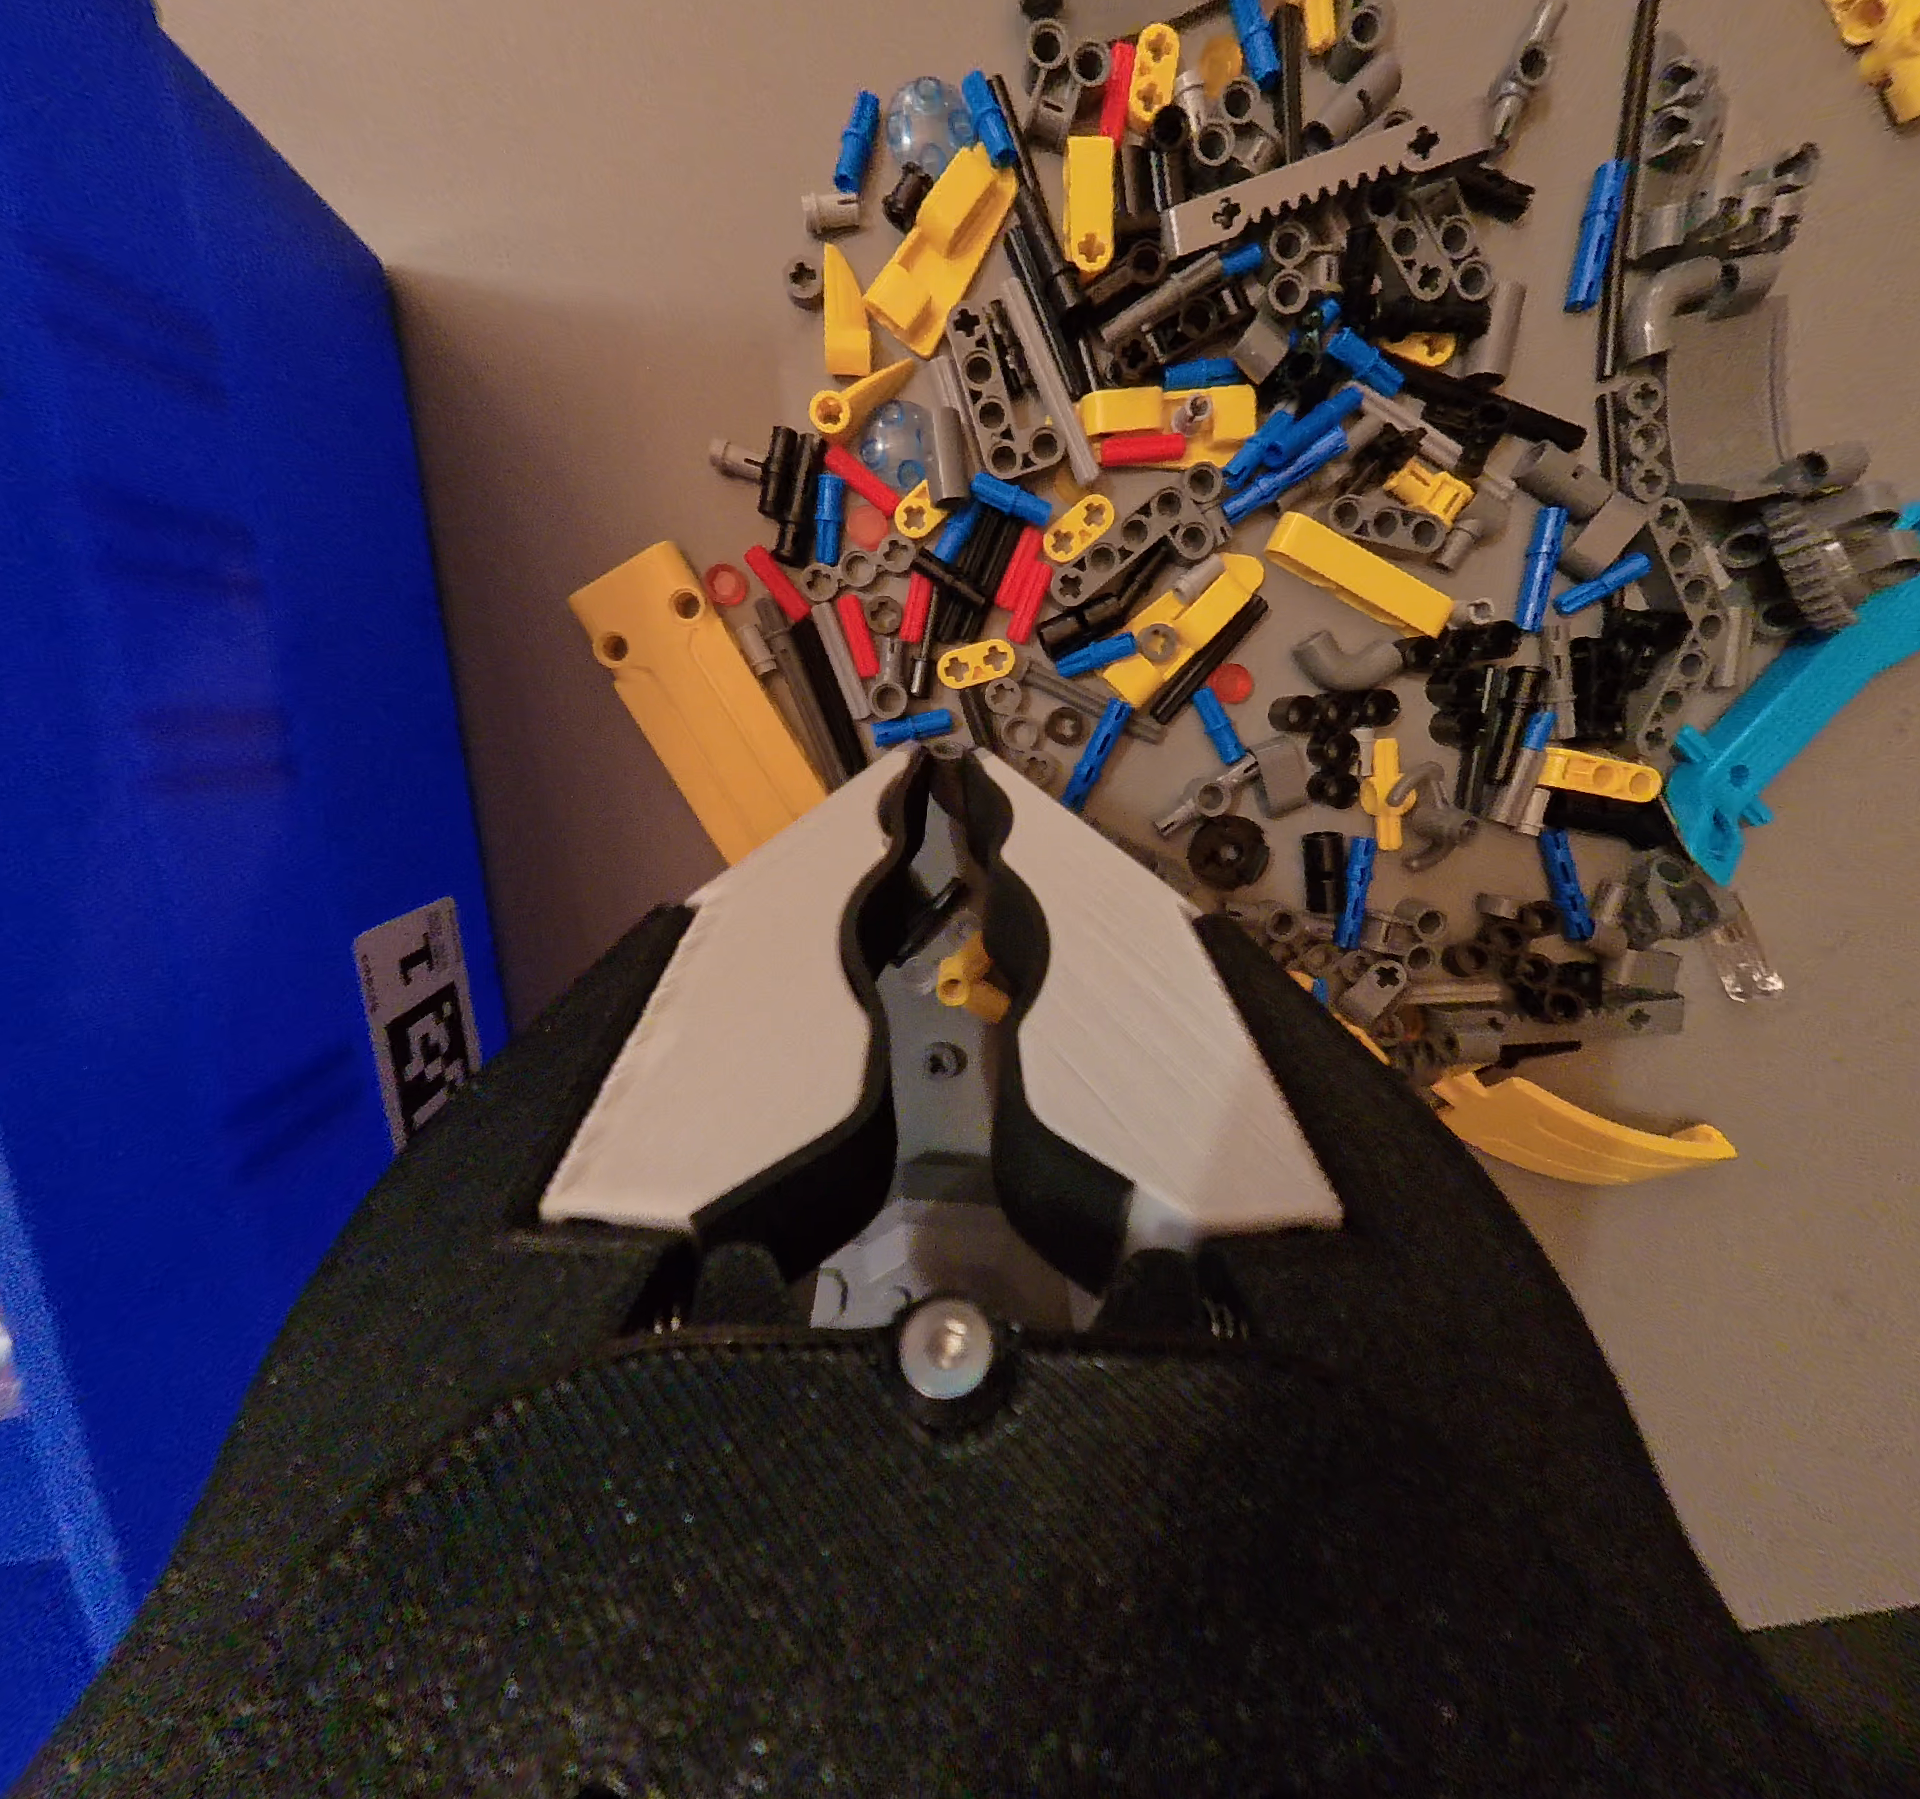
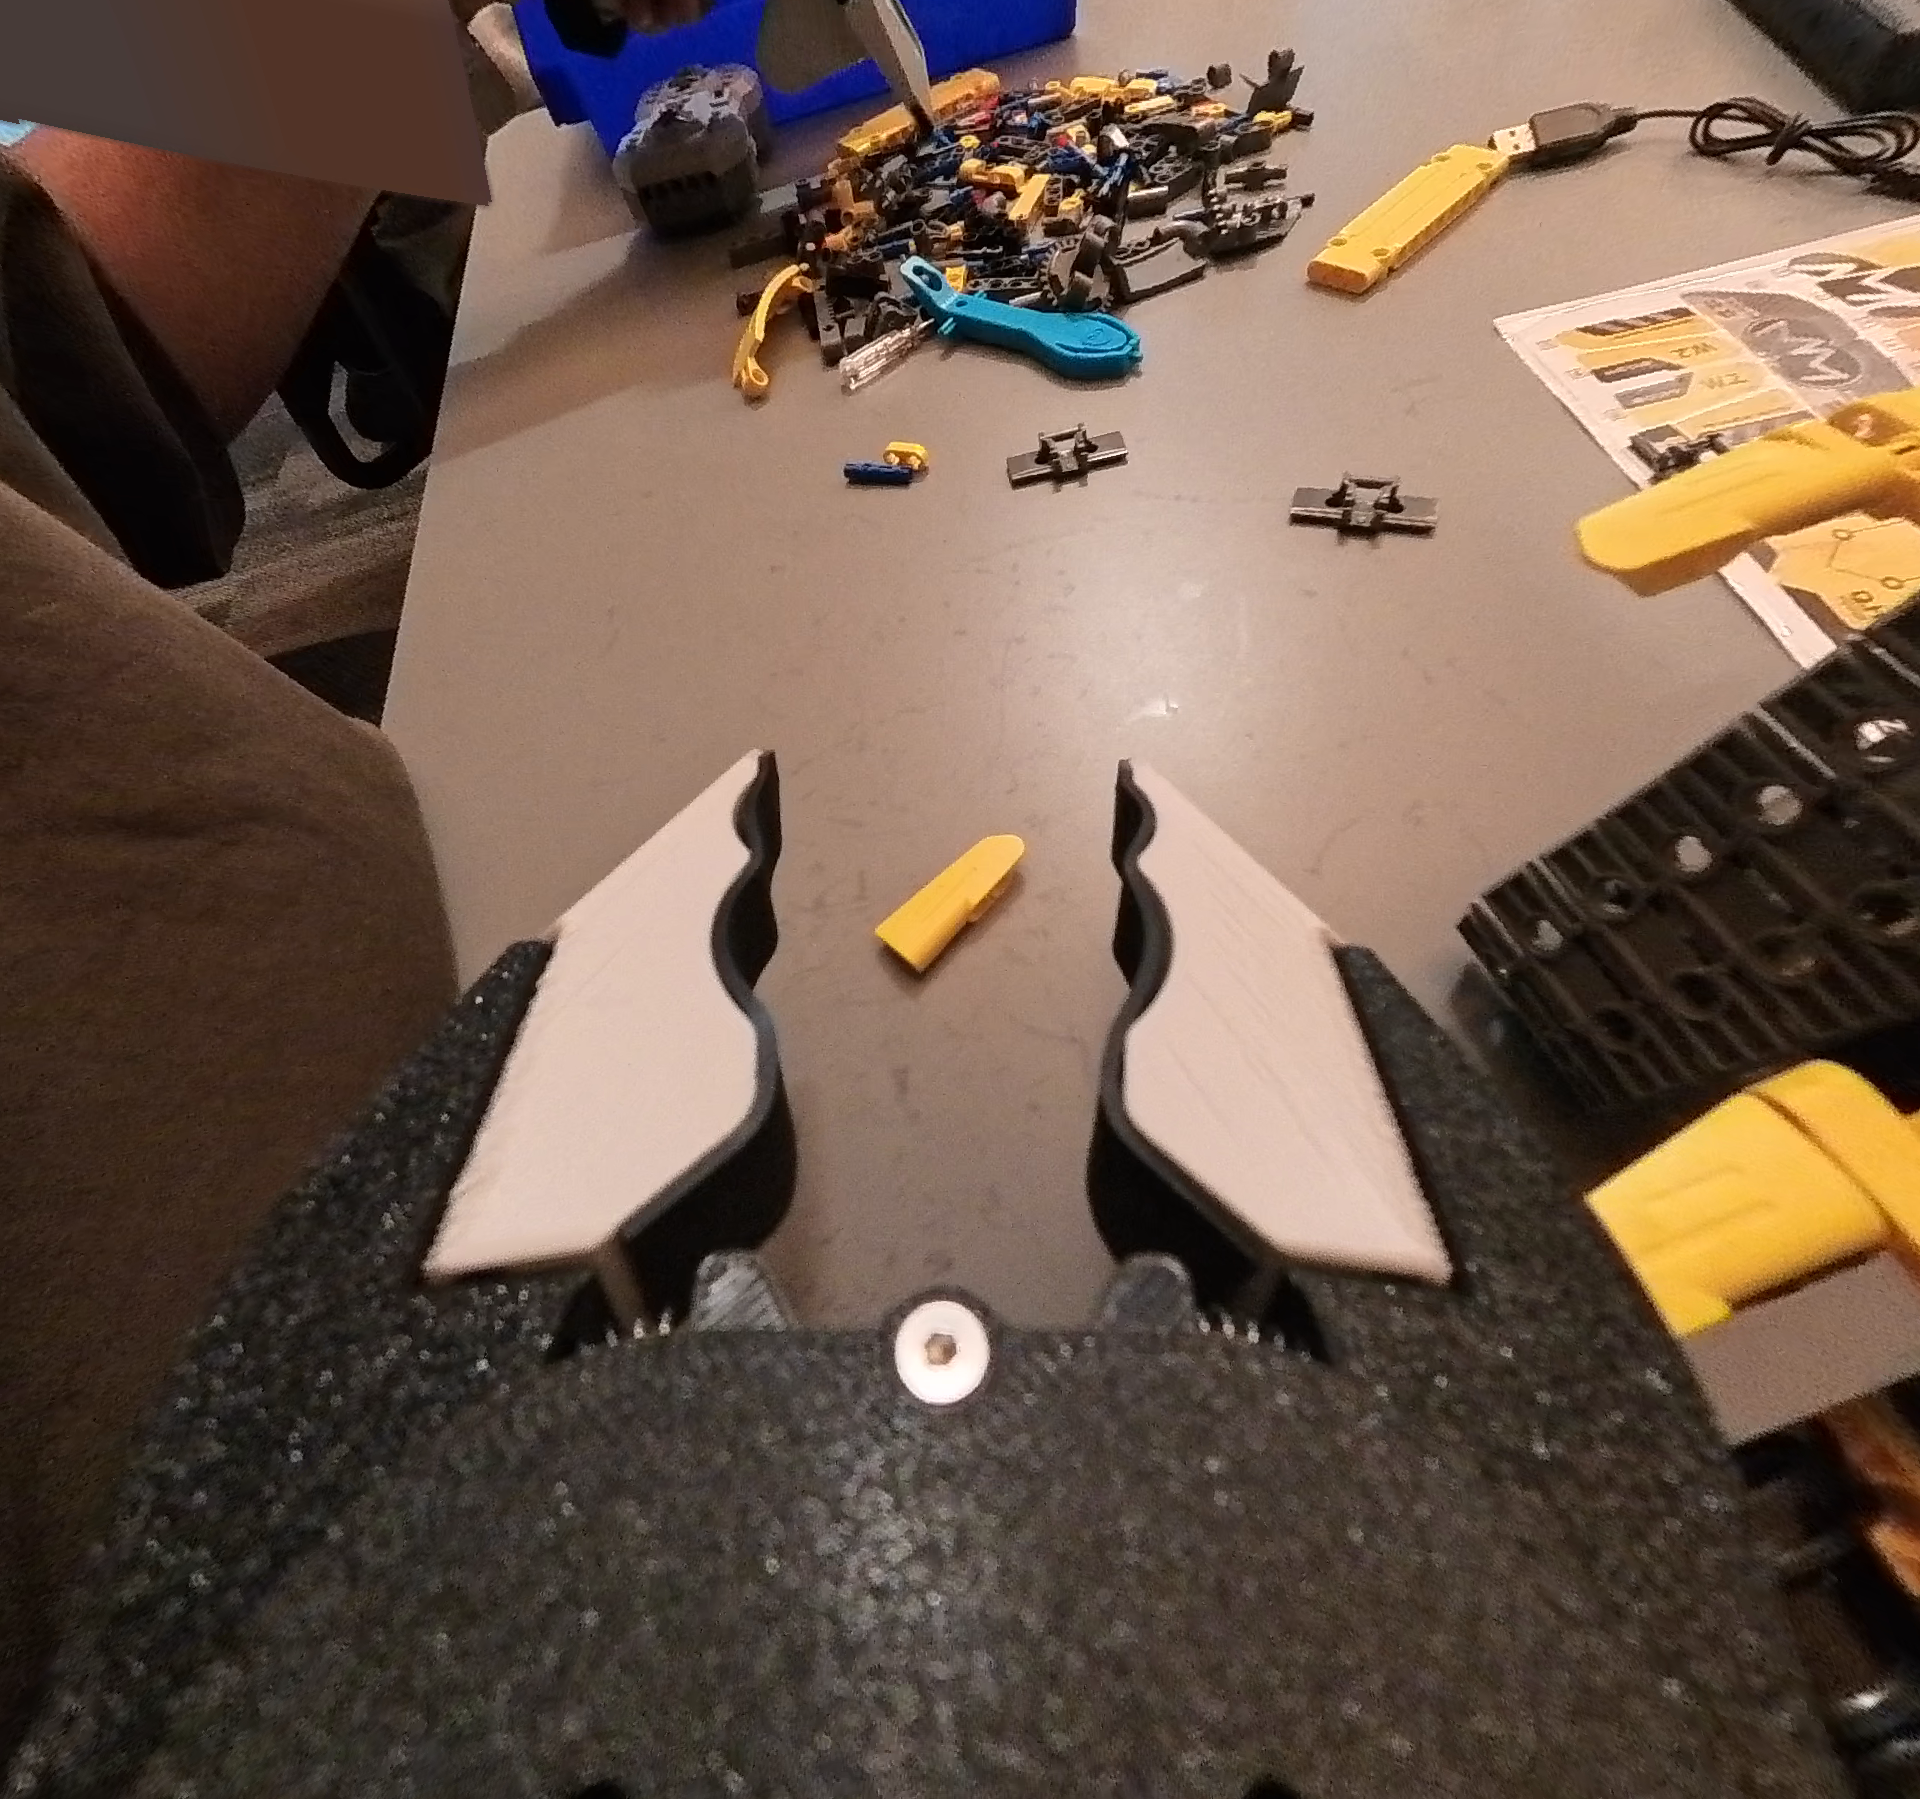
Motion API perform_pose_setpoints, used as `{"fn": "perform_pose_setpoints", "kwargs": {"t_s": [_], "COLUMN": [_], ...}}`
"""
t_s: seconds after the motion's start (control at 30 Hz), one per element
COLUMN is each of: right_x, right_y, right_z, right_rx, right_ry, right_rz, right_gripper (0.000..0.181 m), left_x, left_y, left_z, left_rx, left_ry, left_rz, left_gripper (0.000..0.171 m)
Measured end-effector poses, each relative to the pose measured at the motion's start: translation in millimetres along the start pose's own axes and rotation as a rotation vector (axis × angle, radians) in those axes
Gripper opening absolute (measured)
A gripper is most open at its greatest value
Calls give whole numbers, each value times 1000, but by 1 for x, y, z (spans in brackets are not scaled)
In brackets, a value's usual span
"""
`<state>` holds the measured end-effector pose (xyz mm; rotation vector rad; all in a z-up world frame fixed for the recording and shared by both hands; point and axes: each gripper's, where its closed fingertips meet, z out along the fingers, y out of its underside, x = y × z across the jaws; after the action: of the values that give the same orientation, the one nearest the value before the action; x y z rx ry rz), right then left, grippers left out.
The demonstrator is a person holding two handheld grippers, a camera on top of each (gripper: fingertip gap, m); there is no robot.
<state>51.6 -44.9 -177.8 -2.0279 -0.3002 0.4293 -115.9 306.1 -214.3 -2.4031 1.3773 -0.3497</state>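
My left gripper [image 1: 943, 764] is shut, its tips down at the near edge of a pile of small building pieces [image 1: 1195, 502], beside a long yellow panel [image 1: 696, 700]. I cannot tell whether a piece is pinched in the tips. It also shows far off in the right wrist view [image 2: 920, 110], touching the pile [image 2: 1039, 180]. My right gripper [image 2: 945, 765] is open and low over the grey table [image 2: 935, 606]. A small yellow rounded piece [image 2: 951, 902] lies on the table between its fingers, untouched.
A blue bin [image 1: 187, 606] stands left of the pile. A teal lever tool [image 2: 1023, 331], two black track links [image 2: 1065, 454], a blue pin [image 2: 878, 471], another yellow panel [image 2: 1403, 217], a printed sheet [image 2: 1714, 347], a cable [image 2: 1662, 128] and a black-and-yellow tracked model [image 2: 1714, 918] are about. The left gripper's tips are roughly 40 centimeters from the right gripper's.
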Motion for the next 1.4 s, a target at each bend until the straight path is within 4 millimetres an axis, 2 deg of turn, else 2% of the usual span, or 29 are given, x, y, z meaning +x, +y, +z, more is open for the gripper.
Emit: {"fn": "perform_pose_setpoints", "kwargs": {"t_s": [0.13,0.4,0.73,0.97,1.03,1.13,1.2,1.23,1.27,1.33,1.4], "right_x": [0,0,0,0,0,-2,-1,-1,0,1,3], "right_y": [0,-1,-2,-4,-5,-6,-6,-6,-5,-4,-3], "right_z": [0,-1,-1,1,2,1,2,3,2,1,-1], "right_rx": [2,9,7,5,6,5,10,11,12,19,21], "right_ry": [-2,-9,-12,-15,-14,-14,-12,-12,-8,2,16], "right_rz": [2,11,15,12,10,15,14,13,13,9,2], "right_gripper": [64,64,64,64,64,64,64,64,64,64,64], "left_x": [-12,7,6,4,5,11,23,34,54,128,204], "left_y": [0,5,4,6,3,-7,-15,-17,-18,-16,-3], "left_z": [-5,-1,7,9,7,-9,-23,-30,-38,-53,-58], "left_rx": [5,-18,-28,-37,-16,66,126,146,155,198,210], "left_ry": [-88,-7,4,10,3,-14,-5,11,60,253,376], "left_rz": [4,19,10,5,7,29,59,80,103,200,352], "left_gripper": [4,2,5,1,1,1,1,1,0,0,0]}}
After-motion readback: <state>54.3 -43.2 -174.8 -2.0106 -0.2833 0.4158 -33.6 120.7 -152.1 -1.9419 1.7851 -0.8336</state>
